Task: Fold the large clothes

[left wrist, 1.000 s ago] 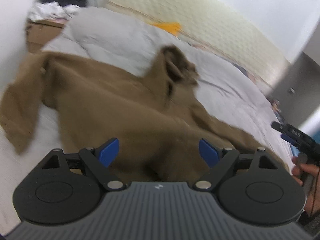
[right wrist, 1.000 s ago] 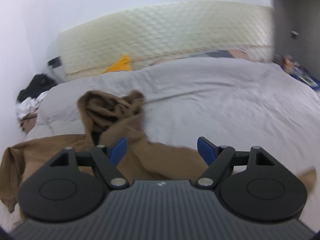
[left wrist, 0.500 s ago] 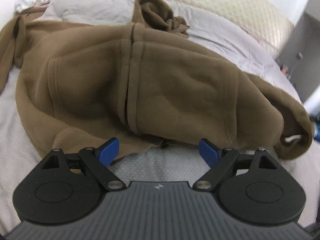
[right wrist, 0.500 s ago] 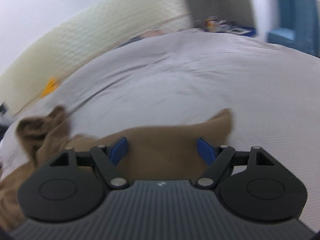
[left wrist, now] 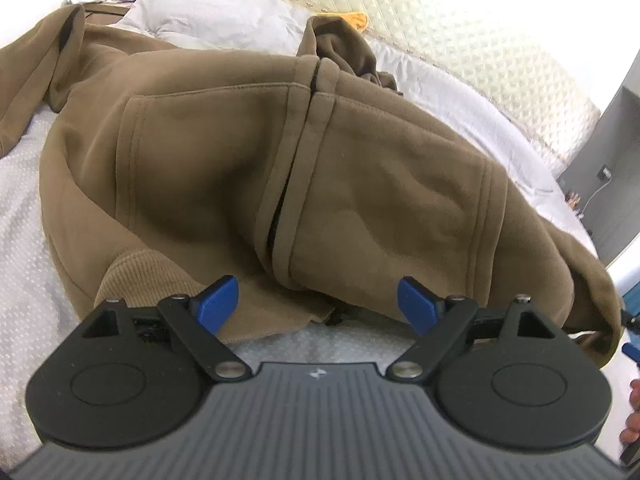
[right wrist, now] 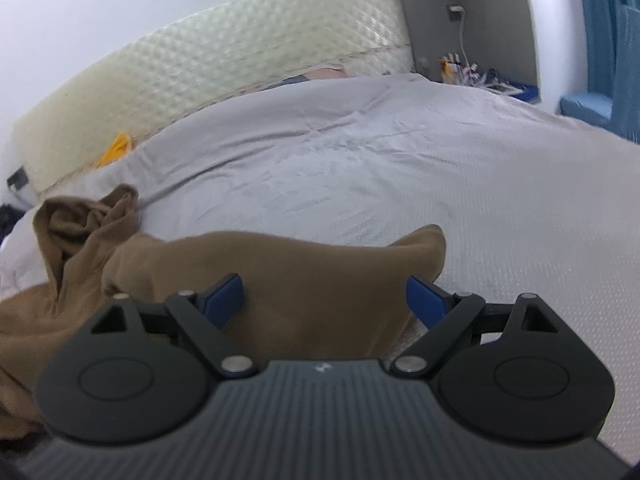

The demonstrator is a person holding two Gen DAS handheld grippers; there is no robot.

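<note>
Left wrist view sits low and close over the brown hoodie (left wrist: 320,168), facing the far headboard (left wrist: 480,40). Right wrist view faces likewise from further right. Both share hoodie, bed (right wrist: 400,168) and headboard.

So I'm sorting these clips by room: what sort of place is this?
Most likely a bedroom: a brown hoodie lies spread on a wide bed with a grey sheet, a pillow and a quilted headboard behind.

The brown hoodie (left wrist: 360,168) runs past the frame's left edge (its left sleeve cut off).
</note>
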